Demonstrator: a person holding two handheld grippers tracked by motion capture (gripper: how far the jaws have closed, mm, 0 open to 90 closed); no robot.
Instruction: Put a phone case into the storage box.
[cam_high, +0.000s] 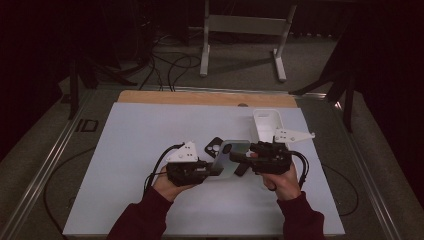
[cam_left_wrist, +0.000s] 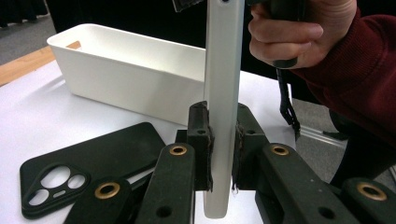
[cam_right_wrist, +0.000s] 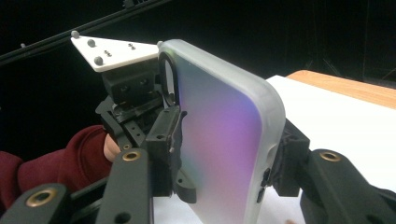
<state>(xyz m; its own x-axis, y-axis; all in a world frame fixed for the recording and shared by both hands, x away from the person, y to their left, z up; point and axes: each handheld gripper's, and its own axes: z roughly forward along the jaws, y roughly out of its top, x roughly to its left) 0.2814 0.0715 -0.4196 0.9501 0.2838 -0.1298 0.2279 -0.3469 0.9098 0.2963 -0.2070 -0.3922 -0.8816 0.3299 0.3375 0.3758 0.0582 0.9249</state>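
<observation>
A phone in a frosted clear case (cam_high: 231, 156) is held upright above the table's middle, between both hands. My left gripper (cam_left_wrist: 222, 140) is shut on the phone (cam_left_wrist: 224, 70), its pads pressing the front and back near the lower end. In the right gripper view the phone (cam_right_wrist: 224, 140) stands at an angle between the jaws of my right gripper (cam_right_wrist: 229, 149), which are spread to either side of it and do not clamp it. An empty black phone case (cam_left_wrist: 93, 163) lies flat on the white table, just behind the grippers (cam_high: 214, 147).
A white oblong bin (cam_high: 267, 125) stands at the back right of the white table top (cam_high: 150, 150), close behind my right hand. A wooden strip (cam_high: 200, 97) runs along the table's far edge. Cables trail from both grippers toward me.
</observation>
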